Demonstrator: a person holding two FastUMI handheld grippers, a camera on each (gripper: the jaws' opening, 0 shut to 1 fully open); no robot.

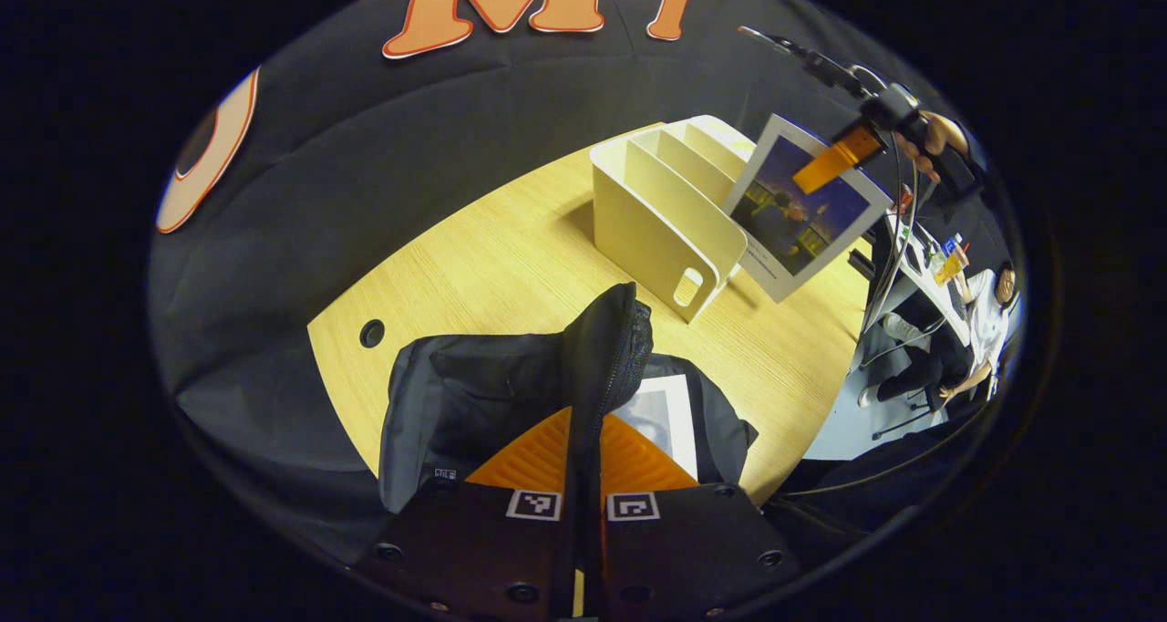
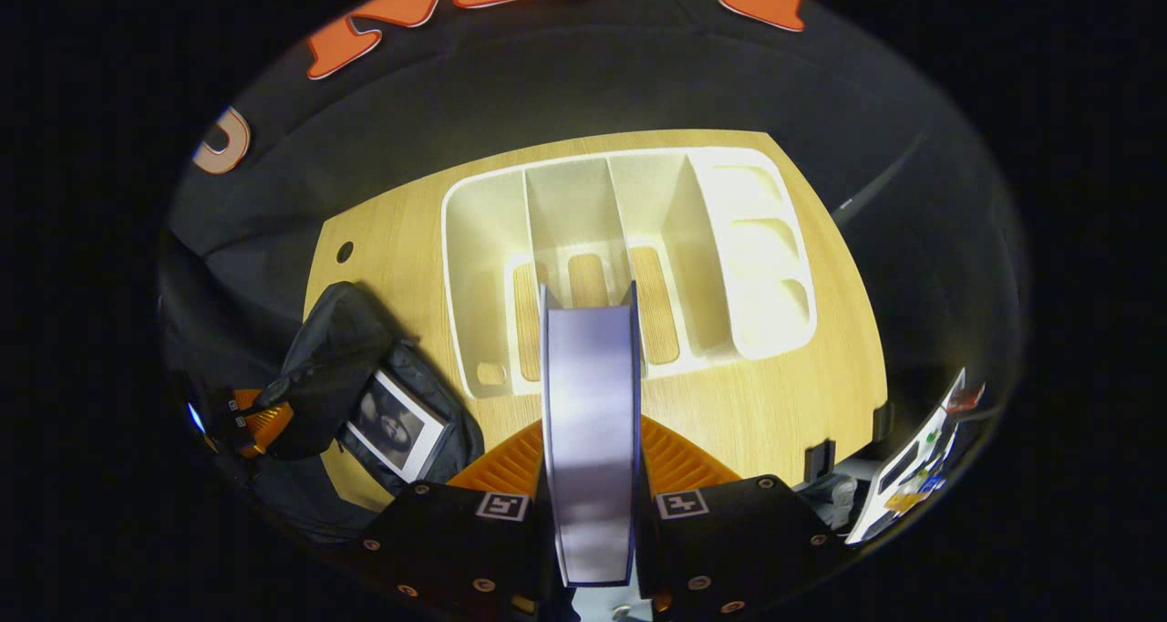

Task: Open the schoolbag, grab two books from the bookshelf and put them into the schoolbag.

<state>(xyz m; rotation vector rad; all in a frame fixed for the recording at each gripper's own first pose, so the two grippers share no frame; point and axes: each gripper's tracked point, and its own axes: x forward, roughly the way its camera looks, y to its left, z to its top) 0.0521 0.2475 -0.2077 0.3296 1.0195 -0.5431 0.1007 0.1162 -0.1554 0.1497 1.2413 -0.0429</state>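
My left tongs [image 1: 583, 476] are clamped on the raised flap of the black schoolbag [image 1: 474, 394], both fingers pressed to the zip edge, holding the bag's mouth open on the wooden surface [image 1: 511, 239]. Inside the opening I see one book [image 1: 661, 417] already lying flat, pale border showing. Over in the right gripper view, my right tongs [image 2: 591, 485] are closed on the second book [image 2: 591, 403], its spine standing upright between the fingers, held above the surface just in front of the white bookshelf [image 2: 629, 248]. The bookshelf's slots look bare from here. From the left gripper view, that second book hangs in the air beside the bookshelf, cover facing me, well apart from the schoolbag.
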